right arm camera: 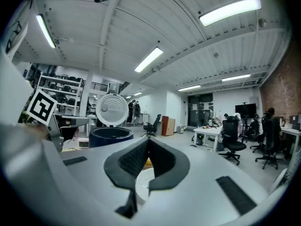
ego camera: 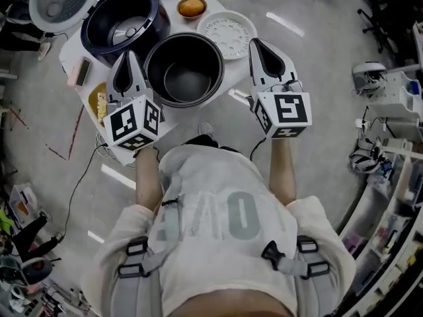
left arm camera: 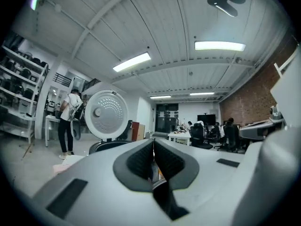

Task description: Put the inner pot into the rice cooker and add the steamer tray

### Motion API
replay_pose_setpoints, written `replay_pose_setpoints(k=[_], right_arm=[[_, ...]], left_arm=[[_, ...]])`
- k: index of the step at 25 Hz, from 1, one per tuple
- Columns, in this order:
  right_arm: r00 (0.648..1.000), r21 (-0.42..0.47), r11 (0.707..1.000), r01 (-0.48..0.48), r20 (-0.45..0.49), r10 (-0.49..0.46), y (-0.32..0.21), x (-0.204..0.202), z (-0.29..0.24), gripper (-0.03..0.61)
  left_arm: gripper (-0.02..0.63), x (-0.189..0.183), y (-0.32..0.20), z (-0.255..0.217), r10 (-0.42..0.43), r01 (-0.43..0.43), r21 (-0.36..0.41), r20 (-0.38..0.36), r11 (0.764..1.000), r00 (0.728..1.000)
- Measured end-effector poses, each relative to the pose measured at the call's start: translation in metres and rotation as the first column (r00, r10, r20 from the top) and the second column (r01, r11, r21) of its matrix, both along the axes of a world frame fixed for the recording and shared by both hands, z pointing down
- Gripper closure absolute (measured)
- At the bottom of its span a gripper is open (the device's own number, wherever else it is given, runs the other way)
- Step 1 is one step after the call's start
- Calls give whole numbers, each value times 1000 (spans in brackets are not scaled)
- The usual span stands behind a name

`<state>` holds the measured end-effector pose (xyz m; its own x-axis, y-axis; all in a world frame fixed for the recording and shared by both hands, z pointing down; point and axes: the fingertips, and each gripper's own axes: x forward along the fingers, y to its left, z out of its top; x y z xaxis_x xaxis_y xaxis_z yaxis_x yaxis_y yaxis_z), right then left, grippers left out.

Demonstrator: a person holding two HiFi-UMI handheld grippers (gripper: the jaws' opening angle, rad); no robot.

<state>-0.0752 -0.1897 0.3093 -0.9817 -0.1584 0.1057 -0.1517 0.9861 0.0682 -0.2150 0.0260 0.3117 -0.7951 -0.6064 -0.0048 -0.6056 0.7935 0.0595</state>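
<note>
- The inner pot (ego camera: 185, 68) sits on the white table (ego camera: 170, 8), near the person. It is dark and has nothing in it.
- The rice cooker (ego camera: 89, 35) is to the far left of the pot, just beside it. Its lid (ego camera: 63, 2) is tipped up, so the hole is free for the pot to go in.
- The steamer tray (ego camera: 227, 35) is the white round one with little holes. It lies flat on the far right, close to the pot. I think it waits there because it goes in last, on top.
- A small bowl (ego camera: 192, 7) with something orange in it is at the far side, out of the way.
- The left claw (ego camera: 127, 68) is on the left of the pot. Its two jaws are pressed together and it has hold of nothing.
- The right claw (ego camera: 262, 55) is on the right of the pot, near the tray. Its jaws are pressed together too, and nothing is in them.
- Both claws point away from the person, one on each side of the pot. I think that is so each can take one side of the rim.
- Nothing has gone into the cooker yet. The claws must open first to grab the pot.
- The pot looks smooth and round, so it could slip if only one side is pinched.
</note>
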Motion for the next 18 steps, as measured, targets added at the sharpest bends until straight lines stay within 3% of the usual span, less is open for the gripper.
replay_pose_setpoints(k=[5,14,18], right_arm=[[991,0,991,131,5,-131,8,-47,0,569],[959,-25,959,283,40,-282,12,-97,2,569],[926,-42,926,376,45,-374,11,-118,-2,569]], left_arm=[[592,-16,15,-12,-111,110,32,24,993,994],[592,-18,35,-3,-254,255,-20,27,967,967],[592,-12,45,-5,-372,373,-30,35,927,928]])
